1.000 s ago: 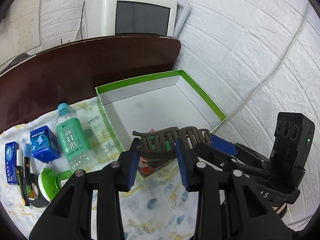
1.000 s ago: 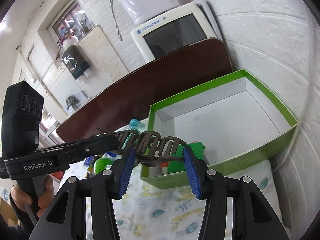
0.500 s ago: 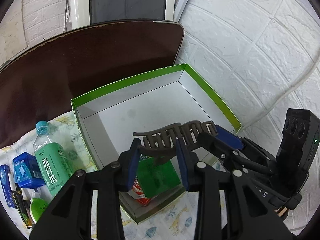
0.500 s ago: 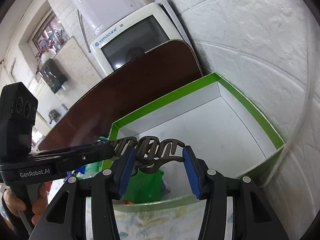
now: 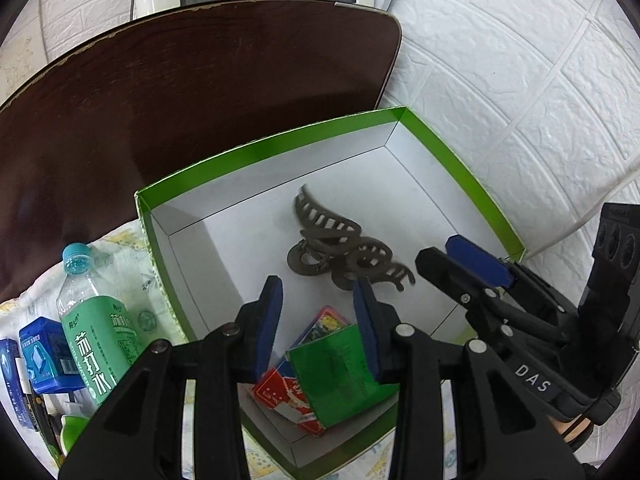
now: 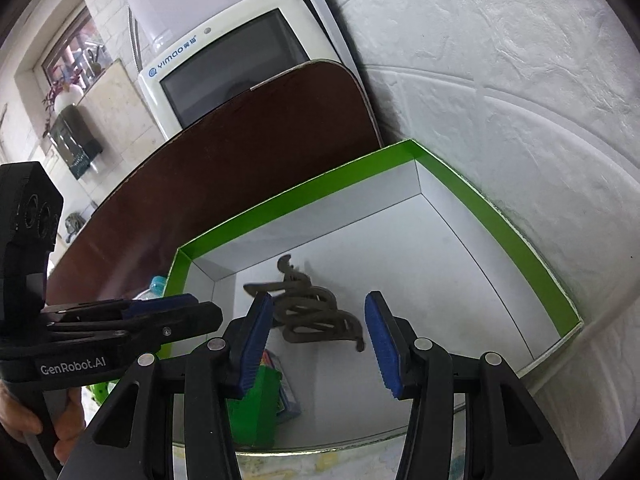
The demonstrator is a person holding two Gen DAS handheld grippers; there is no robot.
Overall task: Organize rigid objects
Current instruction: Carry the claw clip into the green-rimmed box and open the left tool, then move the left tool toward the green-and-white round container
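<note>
Since the earlier frames, the brown hair claw (image 5: pixel 340 250) has left both sets of tongs and now lies on the white floor of the green-rimmed box (image 5: pixel 280 148). Both tongs have come forward and down over the box. The jaws of the left tongs (image 5: pixel 316 320) have just been opening slightly, with nothing between them.

Left wrist view, near to far. The left tongs stand apart and empty above the near end of the box. Directly below them, inside the box, a green carton (image 5: pixel 340 376) lies partly over a red and blue packet (image 5: pixel 288 392). Beyond these, the hair claw rests near the middle of the box floor, clear of both sets of blue pads. To the right, the right tongs (image 5: pixel 460 264) reach in over the box rim. To the left, outside the box, a green-labelled water bottle (image 5: pixel 92 320) lies on the patterned cloth (image 5: pixel 132 264) covering the counter, with a blue box (image 5: pixel 44 352) beside it. A dark brown board (image 5: pixel 180 92) stands behind the box, against the white brick-pattern wall (image 5: pixel 520 80).

Right wrist view. The right tongs (image 6: pixel 320 340) stand apart and empty, with the hair claw (image 6: pixel 316 312) visible on the box floor beyond them. The left tongs (image 6: pixel 172 312) enter from the left, held by a hand (image 6: pixel 52 416). A white screened appliance (image 6: pixel 232 68) stands behind the board.
</note>
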